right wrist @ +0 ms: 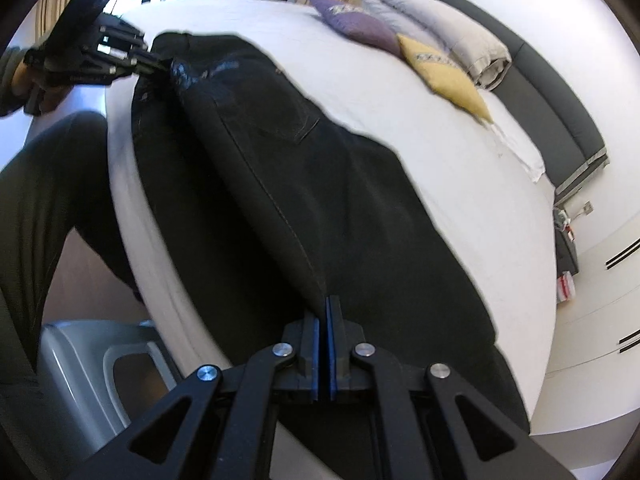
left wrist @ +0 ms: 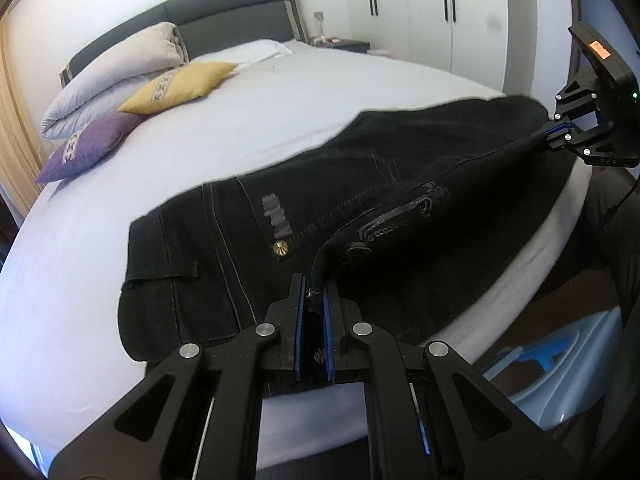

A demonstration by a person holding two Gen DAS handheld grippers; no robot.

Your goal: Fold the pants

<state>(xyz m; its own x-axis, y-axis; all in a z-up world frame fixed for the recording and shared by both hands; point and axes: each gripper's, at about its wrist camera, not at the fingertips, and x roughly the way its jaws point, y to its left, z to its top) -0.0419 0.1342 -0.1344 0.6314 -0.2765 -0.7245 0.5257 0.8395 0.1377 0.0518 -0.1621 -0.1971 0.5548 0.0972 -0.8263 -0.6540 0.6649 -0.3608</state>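
Note:
Black jeans [left wrist: 304,216] lie across the near edge of a white bed [left wrist: 280,92], waistband with a brass button at my left. My left gripper [left wrist: 314,288] is shut on the waistband's front corner, lifting a fold of denim. In the same view my right gripper [left wrist: 540,140] pinches the far leg edge, so the cloth runs taut between both. In the right wrist view the jeans [right wrist: 328,184] stretch away from my right gripper [right wrist: 326,302], which is shut on a thin ridge of fabric. My left gripper [right wrist: 170,65] shows at the upper left, clamped on the waist end.
A purple cushion [left wrist: 86,148], a yellow cushion [left wrist: 180,86] and a rolled grey duvet [left wrist: 116,76] sit by the dark headboard [left wrist: 232,20]. White wardrobes [left wrist: 412,4] stand behind. A pale blue stool [left wrist: 560,356] is by the bed's edge. A person's dark trouser leg [right wrist: 36,200] stands close.

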